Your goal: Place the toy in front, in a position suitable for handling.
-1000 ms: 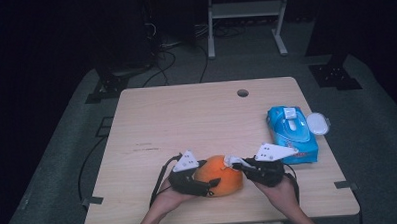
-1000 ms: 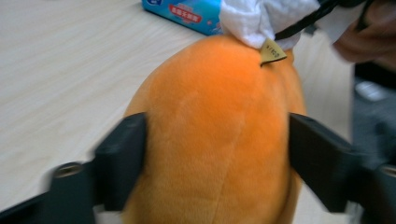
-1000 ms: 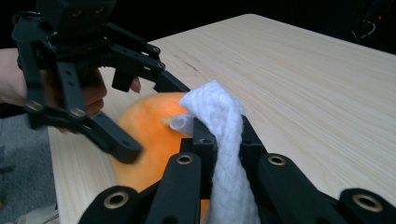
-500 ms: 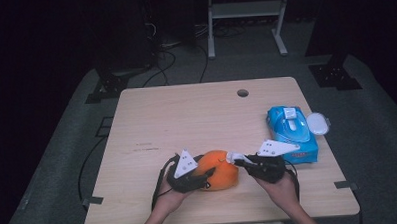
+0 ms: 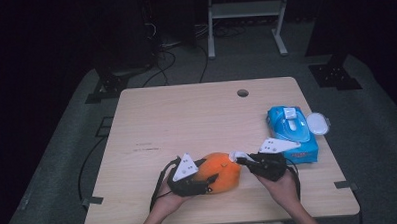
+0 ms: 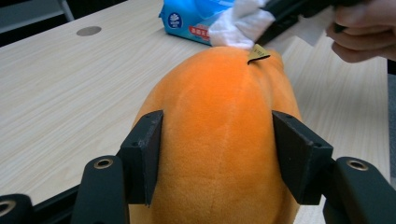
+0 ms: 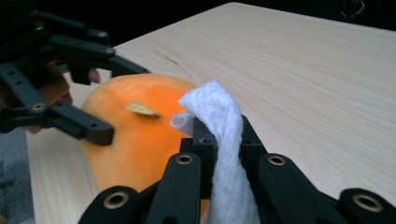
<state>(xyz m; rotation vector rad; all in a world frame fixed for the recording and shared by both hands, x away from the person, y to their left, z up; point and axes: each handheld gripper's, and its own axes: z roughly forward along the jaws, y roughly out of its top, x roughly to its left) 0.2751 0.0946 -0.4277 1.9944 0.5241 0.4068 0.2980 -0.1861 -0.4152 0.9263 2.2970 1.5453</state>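
Wipe on plush toy
Left gripper (image 6: 217,144) clamped the orange plush (image 6: 219,135), jaws just reopening slightly; right gripper (image 7: 219,130) pinched white wipe (image 7: 219,140) against it.

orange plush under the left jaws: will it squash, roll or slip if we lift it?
Orange plush looks soft and fuzzy, so it likely squashes rather than slips between the left gripper pads. Probably light. Its rounded body might roll on the table if nudged.

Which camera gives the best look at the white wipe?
The right gripper view: the white wipe is close up, pinched in the right claw beside the orange plush toy. The left gripper view shows its bunched end on the toy's top; the high view shows a small speck.
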